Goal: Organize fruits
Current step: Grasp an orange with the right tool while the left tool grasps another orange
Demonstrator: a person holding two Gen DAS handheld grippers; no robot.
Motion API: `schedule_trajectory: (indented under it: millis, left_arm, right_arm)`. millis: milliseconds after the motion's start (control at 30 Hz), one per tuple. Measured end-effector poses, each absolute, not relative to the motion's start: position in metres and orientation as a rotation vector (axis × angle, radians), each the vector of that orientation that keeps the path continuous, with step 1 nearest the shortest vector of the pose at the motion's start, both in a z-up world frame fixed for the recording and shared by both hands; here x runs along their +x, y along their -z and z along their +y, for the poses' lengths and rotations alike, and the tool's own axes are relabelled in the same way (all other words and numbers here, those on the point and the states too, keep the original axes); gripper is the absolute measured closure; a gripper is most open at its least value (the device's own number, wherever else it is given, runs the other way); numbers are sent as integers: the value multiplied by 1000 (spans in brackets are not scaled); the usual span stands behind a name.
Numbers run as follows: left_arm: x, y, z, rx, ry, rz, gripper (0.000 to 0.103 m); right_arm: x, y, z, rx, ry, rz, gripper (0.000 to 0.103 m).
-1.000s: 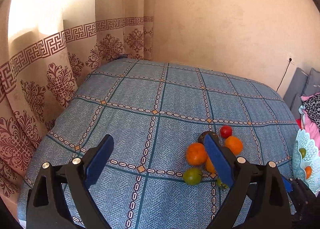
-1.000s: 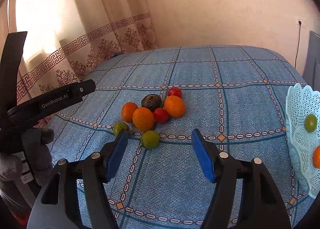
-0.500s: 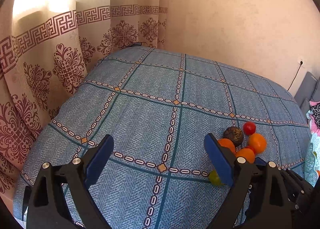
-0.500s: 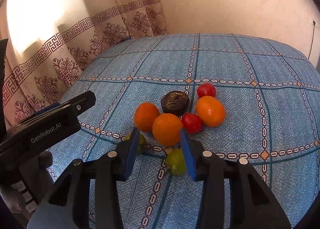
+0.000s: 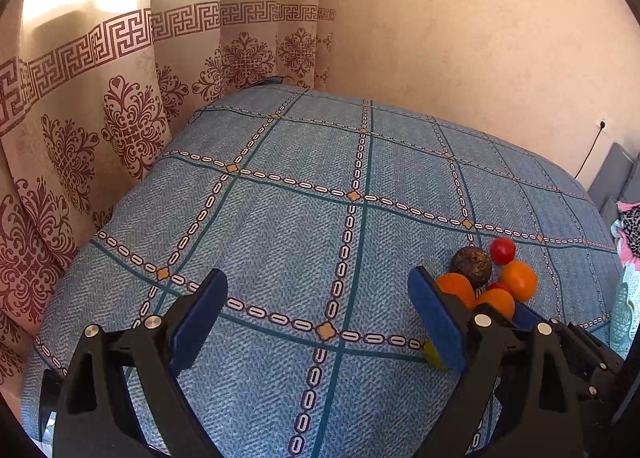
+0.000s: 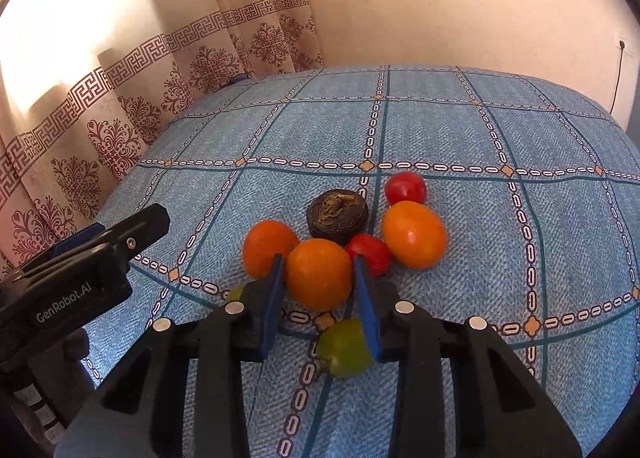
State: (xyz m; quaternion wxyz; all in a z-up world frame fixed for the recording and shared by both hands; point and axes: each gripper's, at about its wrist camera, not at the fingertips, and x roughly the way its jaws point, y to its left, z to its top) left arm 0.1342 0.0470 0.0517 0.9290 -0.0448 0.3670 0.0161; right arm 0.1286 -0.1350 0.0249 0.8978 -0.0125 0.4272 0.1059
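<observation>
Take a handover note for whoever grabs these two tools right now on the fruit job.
Left tool: open, empty, over the bedspread.
Right tool: jaws have just been closing; pads now grip the middle orange, not lifted.
On the bedspread: two other oranges, two red fruits, dark brown fruit, green fruit.
White basket at right, contents hidden.
Left: probably carry the orange over, then the rest.

Free room: bed (image 5: 304,218), blue checked cover, bare from the curtain (image 5: 100,130) side across to the far wall (image 5: 460,38).
Obstacles: fruit cluster (image 6: 344,234), 3 orange, 2 red, 1 dark, packed touching; 1 green fruit (image 6: 344,348) just in front; left hand-held gripper (image 6: 80,258) close beside the cluster's left; curtain along the bed's left edge.
</observation>
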Motion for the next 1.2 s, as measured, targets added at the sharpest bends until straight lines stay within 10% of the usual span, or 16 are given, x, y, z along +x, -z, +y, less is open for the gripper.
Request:
schedule_trajectory:
  millis: [833, 1200]
  left_arm:
    - [142, -27, -9, -59, 193, 838, 13]
    - [154, -13, -30, -32, 252, 884, 50]
  right_arm:
    - [78, -57, -205, 50, -114, 771, 69]
    - [68, -61, -210, 62, -113, 755, 69]
